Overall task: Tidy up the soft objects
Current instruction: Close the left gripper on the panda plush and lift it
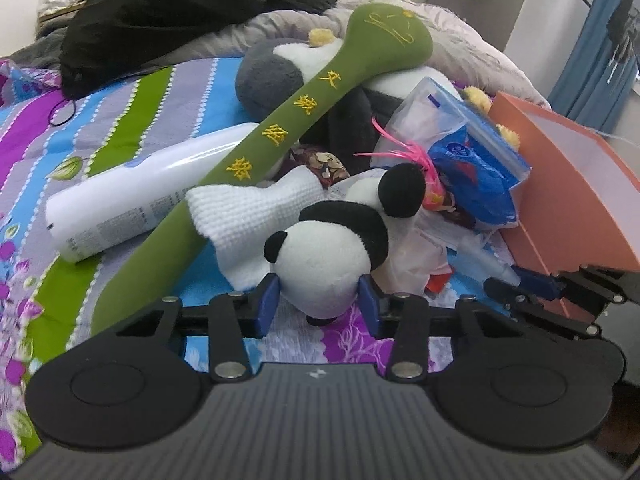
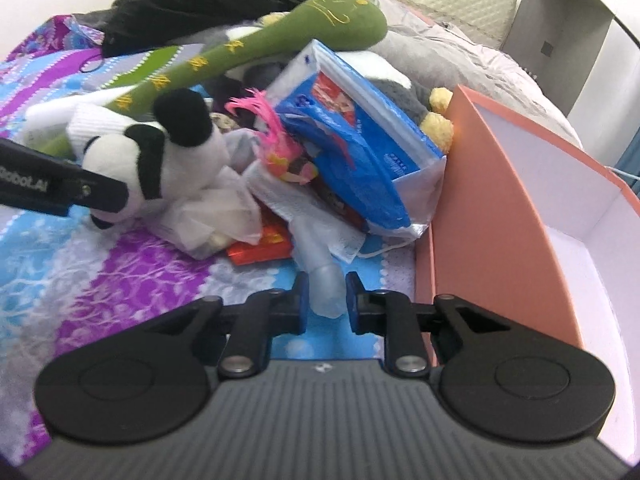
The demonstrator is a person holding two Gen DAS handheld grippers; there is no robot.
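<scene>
On the striped floral bedspread (image 1: 120,128) we see clutter heaped beside the pink box (image 2: 492,208). Our left gripper (image 1: 320,300) clasps the panda plush (image 1: 324,264); our right gripper (image 2: 326,300) pinches a translucent tube (image 2: 326,284) near that box.

The grey plush (image 1: 266,76) lies mostly hidden under the green plush stick (image 1: 280,136).

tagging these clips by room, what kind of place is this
Most likely a bedroom, with the work done on a bed: a striped floral quilt is the surface, a quilted headboard stands behind it, and a crumpled grey duvet and black clothing are heaped at the far end.
</scene>
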